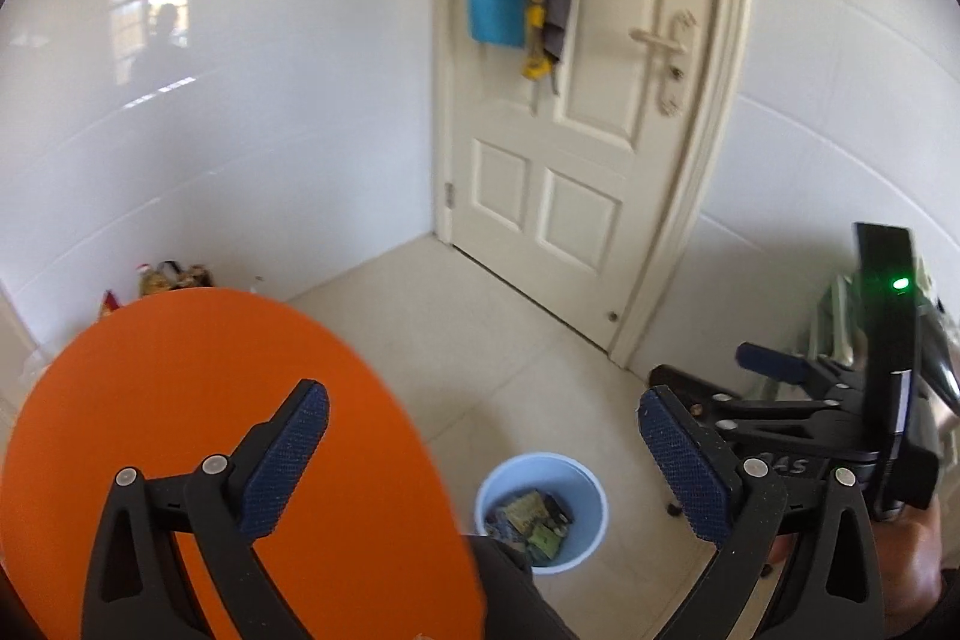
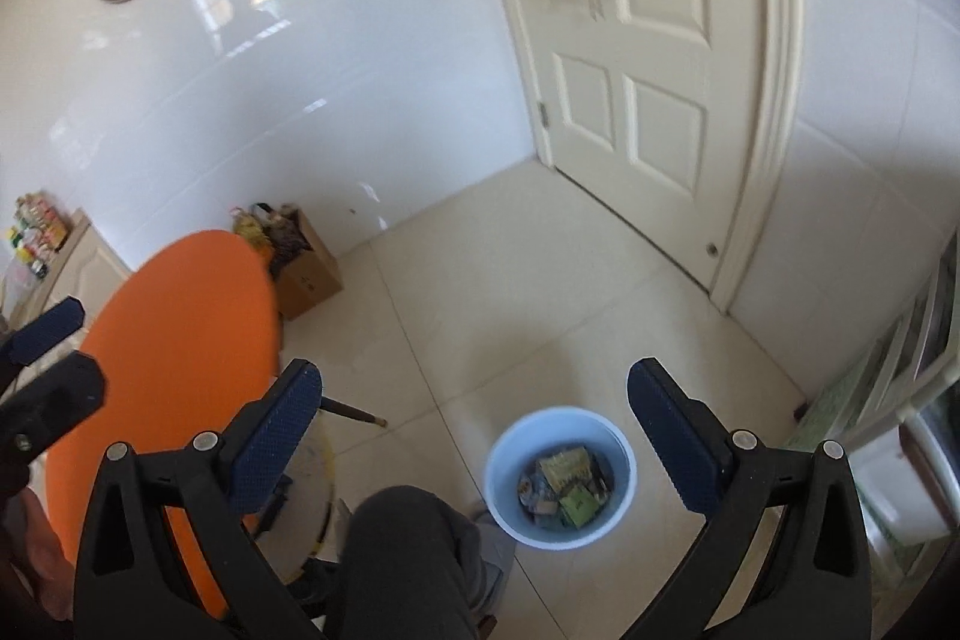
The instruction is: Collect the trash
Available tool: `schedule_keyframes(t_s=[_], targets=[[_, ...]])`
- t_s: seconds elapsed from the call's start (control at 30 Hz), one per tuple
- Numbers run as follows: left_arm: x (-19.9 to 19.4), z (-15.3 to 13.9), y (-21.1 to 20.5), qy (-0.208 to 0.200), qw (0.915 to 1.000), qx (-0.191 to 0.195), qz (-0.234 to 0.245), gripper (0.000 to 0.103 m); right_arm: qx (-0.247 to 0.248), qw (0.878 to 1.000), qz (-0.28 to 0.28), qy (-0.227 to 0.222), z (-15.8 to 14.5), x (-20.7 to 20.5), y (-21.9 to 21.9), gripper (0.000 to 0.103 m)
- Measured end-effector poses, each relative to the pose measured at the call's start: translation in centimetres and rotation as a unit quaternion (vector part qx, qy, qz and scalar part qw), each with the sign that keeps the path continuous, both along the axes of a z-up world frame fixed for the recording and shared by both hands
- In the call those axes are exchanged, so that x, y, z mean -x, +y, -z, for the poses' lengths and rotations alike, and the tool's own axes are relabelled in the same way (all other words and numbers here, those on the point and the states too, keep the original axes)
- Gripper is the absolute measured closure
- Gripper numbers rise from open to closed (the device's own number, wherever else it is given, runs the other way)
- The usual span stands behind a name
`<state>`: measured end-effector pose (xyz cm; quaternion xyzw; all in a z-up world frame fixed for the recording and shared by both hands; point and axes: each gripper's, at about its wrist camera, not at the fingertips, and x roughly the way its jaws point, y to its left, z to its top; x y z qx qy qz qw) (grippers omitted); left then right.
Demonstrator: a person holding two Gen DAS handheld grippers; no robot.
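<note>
A pale blue bin [image 1: 543,511] stands on the tiled floor, holding several crumpled wrappers [image 1: 531,520]. The right wrist view shows the same bin [image 2: 561,478] with the wrappers [image 2: 567,484] inside it. My left gripper [image 1: 483,460] is open high above the floor, its blue pads wide apart with nothing between them. My right gripper [image 2: 474,436] is also open and empty, above the bin. The right gripper [image 1: 780,388] shows at the right of the left wrist view, and the left gripper's fingertip [image 2: 48,328] at the left edge of the right wrist view.
A round orange table [image 1: 210,460] fills the lower left; it shows as an orange table [image 2: 180,358] on thin legs. A cardboard box [image 2: 300,268] of odds sits by the white wall. A closed cream door [image 1: 576,112] has clothes hanging. A person's dark-trousered leg [image 2: 408,562] is below.
</note>
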<state>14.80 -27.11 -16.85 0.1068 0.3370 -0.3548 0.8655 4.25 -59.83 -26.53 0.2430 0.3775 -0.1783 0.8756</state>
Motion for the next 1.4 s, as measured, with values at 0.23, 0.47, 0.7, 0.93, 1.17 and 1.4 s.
schedule_keyframes(t_s=[0.23, 0.47, 0.7, 0.93, 1.17, 1.4], targets=[[7.5, -3.7, 10.0, -0.058, 0.9936, 0.029, -0.092, 0.001, 0.049, 0.994, -0.06, -0.072, -8.0, -0.5, 8.3, 0.0], [17.0, -6.9, 19.7, -0.118, 0.9717, 0.05, -0.198, 0.001, 0.089, 0.978, -0.124, -0.141, -14.7, 0.1, 17.8, 0.0], [26.9, -7.4, 25.7, -0.144, 0.9471, 0.067, -0.279, 0.001, 0.117, 0.96, -0.177, -0.184, -18.1, 1.6, 26.6, 0.0], [36.3, -6.4, 26.5, -0.175, 0.9214, 0.067, -0.34, 0.001, 0.137, 0.946, -0.206, -0.211, -19.5, 4.3, 30.7, 0.0], [42.7, -6.4, 25.9, -0.179, 0.913, 0.086, -0.356, 0.001, 0.133, 0.942, -0.211, -0.224, -19.5, 5.6, 31.6, 0.0], [43.4, -6.6, 26.1, -0.175, 0.9077, 0.094, -0.37, 0.001, 0.138, 0.938, -0.216, -0.234, -19.6, 6.2, 32.9, 0.0]])
